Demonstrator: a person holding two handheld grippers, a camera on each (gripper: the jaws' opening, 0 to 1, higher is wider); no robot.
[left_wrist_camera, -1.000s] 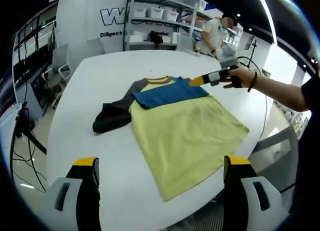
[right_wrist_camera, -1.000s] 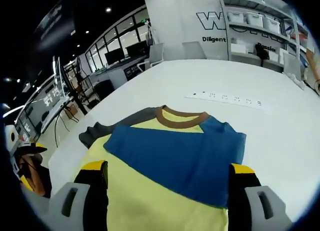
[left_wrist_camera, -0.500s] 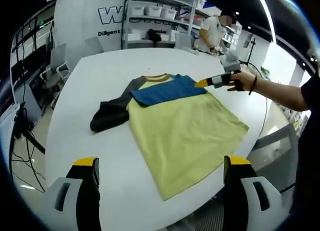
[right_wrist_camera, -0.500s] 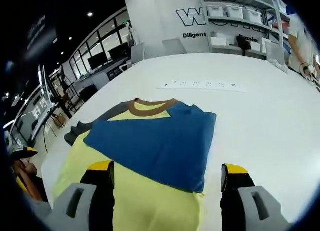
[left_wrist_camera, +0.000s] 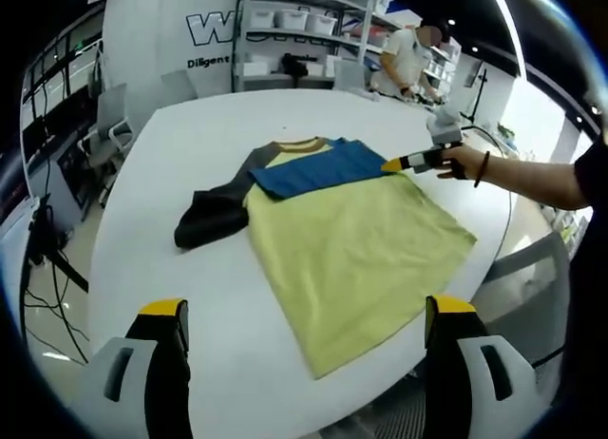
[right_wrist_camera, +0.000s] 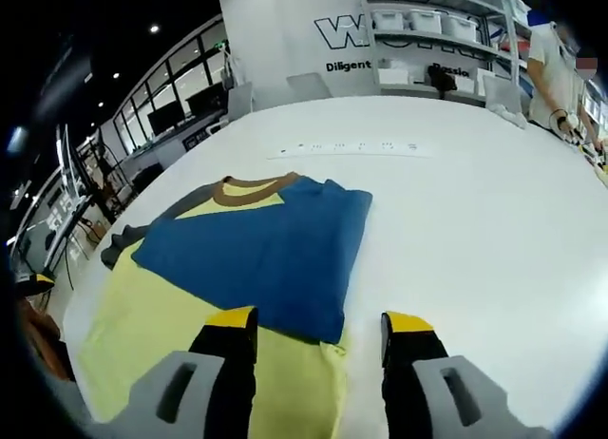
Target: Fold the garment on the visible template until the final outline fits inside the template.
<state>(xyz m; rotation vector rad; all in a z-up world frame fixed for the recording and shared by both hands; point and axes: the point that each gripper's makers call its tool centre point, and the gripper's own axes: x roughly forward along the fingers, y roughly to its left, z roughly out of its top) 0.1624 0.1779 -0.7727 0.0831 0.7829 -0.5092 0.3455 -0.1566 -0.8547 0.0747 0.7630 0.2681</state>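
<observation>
A yellow T-shirt (left_wrist_camera: 351,249) lies flat on the white table (left_wrist_camera: 190,125). Its blue sleeve (left_wrist_camera: 318,168) is folded across the chest below the brown collar (left_wrist_camera: 299,146), and the dark grey sleeve (left_wrist_camera: 209,220) sticks out to the left. My left gripper (left_wrist_camera: 309,363) hangs open near the table's front edge, well short of the hem. A hand holds my right gripper (left_wrist_camera: 391,164) at the blue sleeve's right corner. In the right gripper view, the right gripper (right_wrist_camera: 318,330) is still open with its jaws drawn closer, and the blue sleeve (right_wrist_camera: 266,258) edge and yellow cloth (right_wrist_camera: 152,325) lie between them.
A white power strip (right_wrist_camera: 351,148) lies on the table beyond the collar. Shelves with bins (left_wrist_camera: 294,30) and a person (left_wrist_camera: 404,59) stand at the back. An office chair (left_wrist_camera: 109,125) sits at the table's left side. Bare tabletop (right_wrist_camera: 475,230) spreads right of the shirt.
My right gripper has slid toward the shirt's right edge at the blue sleeve corner, and its jaws have narrowed. The left gripper has stayed open and almost still.
</observation>
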